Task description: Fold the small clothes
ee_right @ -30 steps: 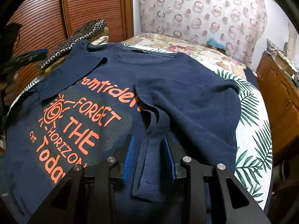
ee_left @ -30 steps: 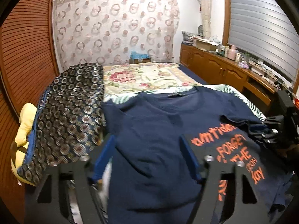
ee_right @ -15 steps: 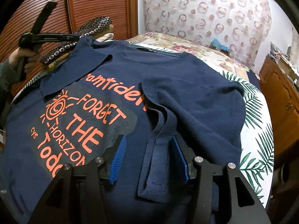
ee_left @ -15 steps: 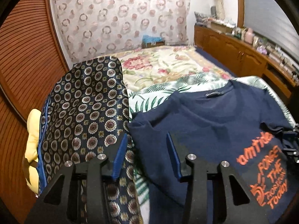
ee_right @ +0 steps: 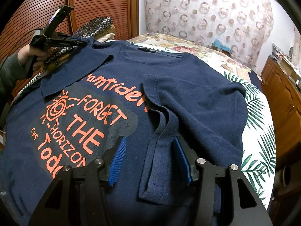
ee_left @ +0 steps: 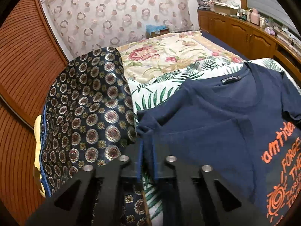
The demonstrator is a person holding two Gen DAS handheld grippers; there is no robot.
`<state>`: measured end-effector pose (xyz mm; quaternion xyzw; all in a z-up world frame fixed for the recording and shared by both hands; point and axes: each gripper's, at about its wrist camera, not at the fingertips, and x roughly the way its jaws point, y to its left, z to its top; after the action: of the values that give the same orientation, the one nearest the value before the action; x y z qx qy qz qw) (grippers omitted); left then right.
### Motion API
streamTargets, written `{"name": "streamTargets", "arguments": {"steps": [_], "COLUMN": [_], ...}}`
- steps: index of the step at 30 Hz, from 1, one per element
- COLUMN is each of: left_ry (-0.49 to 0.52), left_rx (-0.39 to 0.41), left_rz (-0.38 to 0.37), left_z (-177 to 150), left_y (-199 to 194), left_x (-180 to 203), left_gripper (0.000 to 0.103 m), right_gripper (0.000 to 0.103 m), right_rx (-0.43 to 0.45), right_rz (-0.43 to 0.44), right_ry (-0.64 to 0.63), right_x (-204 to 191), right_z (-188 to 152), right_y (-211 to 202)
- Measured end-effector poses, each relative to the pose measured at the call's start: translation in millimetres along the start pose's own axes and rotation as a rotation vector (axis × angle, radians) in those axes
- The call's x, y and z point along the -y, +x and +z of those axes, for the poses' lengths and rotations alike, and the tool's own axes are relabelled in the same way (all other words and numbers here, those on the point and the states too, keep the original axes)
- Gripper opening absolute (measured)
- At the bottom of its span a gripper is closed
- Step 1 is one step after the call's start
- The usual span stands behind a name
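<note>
Garment under inspection: navy short-sleeved cotton T-shirt with orange printed lettering (ee_right: 131,101), lying face up on the leaf-print bedsheet (ee_right: 257,124), collar toward the far end of the bed.

Left gripper (ee_left: 145,141): jaws were shut on the shirt's shoulder/sleeve corner (ee_left: 144,128) at the garment's edge, just beside the dark circle-patterned folded fabric pile (ee_left: 88,113). The right wrist view confirmed it: my hand (ee_right: 35,55) held the tool at the far left corner, cloth pinched at the tip.

Right gripper (ee_right: 148,160): jaws stood about half open, blue pads either side of the folded-in sleeve's hem (ee_right: 160,150), not pressing on it. Holding nothing.

Status, as far as I could judge:
- Right side: sleeve and side panel already turned in over the chest, covering part of the print. Done, though the hem strip lay a bit rumpled.
- Left side: sleeve (ee_right: 75,71) lay angled in over the shirt front, but side panel not yet folded in. Grip taken at corner, fold itself outstanding.
- Bottom-to-collar fold: not started; lower hem out of view in both cams.

Est. roughly a third through on this item. Whether other clothes wait, couldn't tell.
</note>
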<state>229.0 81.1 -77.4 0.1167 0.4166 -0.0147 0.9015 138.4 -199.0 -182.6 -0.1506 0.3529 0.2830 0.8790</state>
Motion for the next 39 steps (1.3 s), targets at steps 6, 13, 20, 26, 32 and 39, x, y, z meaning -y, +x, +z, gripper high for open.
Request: {"name": "streamTargets", "arguments": {"steps": [6, 13, 20, 26, 32, 39], "left_ry": [-0.06, -0.075, -0.063, -0.058, -0.048, -0.05], "left_rx": [0.12, 0.172, 0.191, 0.21, 0.212, 0.206], "left_rz": [0.025, 0.015, -0.012, -0.037, -0.046, -0.054], "left_z": [9.0, 16.4, 11.1, 9.3, 4.9, 0.0], "left_y": [-36.4, -57.2, -62.9, -68.4, -68.1, -64.9], "left_x": [-19.2, -28.3, -19.8, -10.9, -5.5, -4.1], "left_gripper": [0.006, 0.006, 0.006, 0.006, 0.006, 0.006], "right_gripper": [0.056, 0.059, 0.059, 0.059, 0.058, 0.057], "right_rx": [0.0, 0.003, 0.066, 0.056, -0.017, -0.038], "right_rz": [0.001, 0.006, -0.057, -0.112, -0.118, -0.13], "right_ry": [0.0, 0.029, 0.111, 0.174, 0.245, 0.253], "right_x": [0.3, 5.1, 45.2, 83.6, 107.2, 113.4], "right_z": [-0.1, -1.3, 11.2, 25.5, 37.8, 56.2], "right_y": [0.1, -2.0, -39.5, -35.7, 13.1, 44.5]}}
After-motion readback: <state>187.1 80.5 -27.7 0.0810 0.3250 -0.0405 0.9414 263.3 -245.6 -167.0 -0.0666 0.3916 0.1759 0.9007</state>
